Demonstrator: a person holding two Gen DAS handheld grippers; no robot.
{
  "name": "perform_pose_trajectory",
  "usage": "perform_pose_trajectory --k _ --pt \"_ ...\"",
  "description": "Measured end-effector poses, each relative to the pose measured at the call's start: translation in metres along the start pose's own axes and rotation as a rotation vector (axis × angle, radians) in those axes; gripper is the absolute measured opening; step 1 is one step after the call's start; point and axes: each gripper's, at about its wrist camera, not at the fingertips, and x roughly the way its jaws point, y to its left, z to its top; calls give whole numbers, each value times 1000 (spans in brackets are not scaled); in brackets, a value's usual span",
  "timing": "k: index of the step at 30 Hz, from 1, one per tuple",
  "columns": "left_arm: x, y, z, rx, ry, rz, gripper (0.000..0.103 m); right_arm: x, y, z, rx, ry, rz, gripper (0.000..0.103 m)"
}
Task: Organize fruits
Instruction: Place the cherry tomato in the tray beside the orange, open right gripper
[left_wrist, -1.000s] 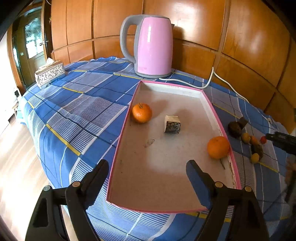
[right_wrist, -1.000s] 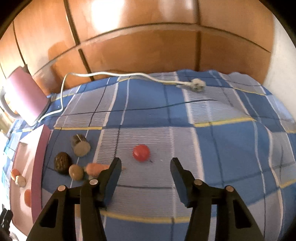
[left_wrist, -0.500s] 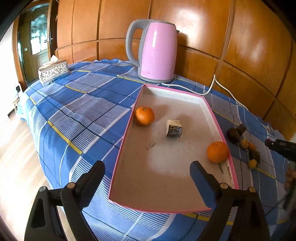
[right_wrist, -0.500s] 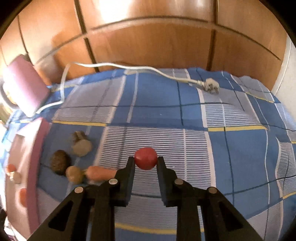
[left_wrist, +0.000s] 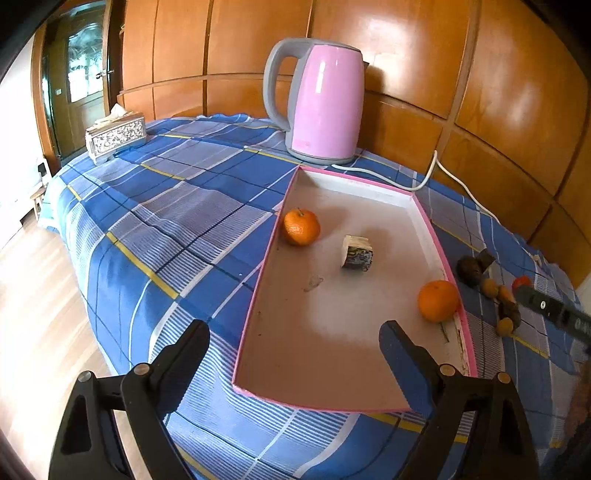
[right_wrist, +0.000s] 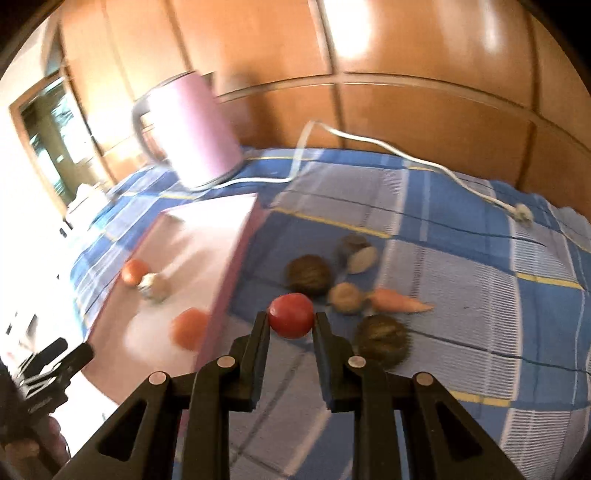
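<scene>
My right gripper (right_wrist: 291, 322) is shut on a small red round fruit (right_wrist: 291, 314), held above the blue checked cloth just right of the pink-rimmed tray (right_wrist: 231, 273). In the left wrist view the tray (left_wrist: 351, 206) holds two oranges (left_wrist: 301, 227) (left_wrist: 437, 301) and a cut wood-like chunk (left_wrist: 356, 253). My left gripper (left_wrist: 293, 332) hangs open over the tray's near end with nothing between its fingers. On the cloth right of the tray lie a dark nut-like ball (right_wrist: 308, 275), a cut piece (right_wrist: 356, 254), a tan ball (right_wrist: 344, 297), a carrot (right_wrist: 399, 301) and another dark ball (right_wrist: 382, 334).
A pink kettle (left_wrist: 321, 99) stands behind the tray, its white cord (left_wrist: 436, 173) trailing right to a plug (right_wrist: 522, 216). A tissue box (left_wrist: 115, 136) sits at the far left. Wood panelling backs the table; the floor drops away on the left.
The right gripper closed on the red fruit, then swung left with it toward the tray and rolled. The left gripper opened slightly and stayed about where it was.
</scene>
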Motion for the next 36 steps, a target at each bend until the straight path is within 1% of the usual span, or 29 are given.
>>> perform_pose_trajectory --k 6,8,11,17,22,26,30,31,32,35,36 --pt "-2 3 -1 -11 -7 12 94 -3 35 -16 -59 22 67 24" --pt "-2 5 -2 -26 -5 12 94 -4 49 -20 -99 29 90 24" --pt "-2 9 -2 -57 3 4 98 -3 63 -21 -141 31 119 24" --pt "-3 18 -1 -95 -12 14 101 10 96 -15 -211 60 166 24" --pt "-2 27 2 -126 -15 22 101 30 115 -12 -238 91 161 25" --pt "2 35 2 -151 -5 34 101 42 115 -13 -219 112 140 25" --pt "3 35 2 -154 -3 35 101 46 114 -14 -213 116 124 26" --pt "3 35 2 -152 -6 33 101 47 114 -14 -214 118 122 30" --pt "2 34 3 -149 -10 30 101 47 114 -15 -215 118 119 32" --pt "0 31 3 -136 -16 26 102 42 115 -16 -218 108 115 32" --pt "0 31 3 -133 -15 24 102 39 114 -17 -217 100 113 35"
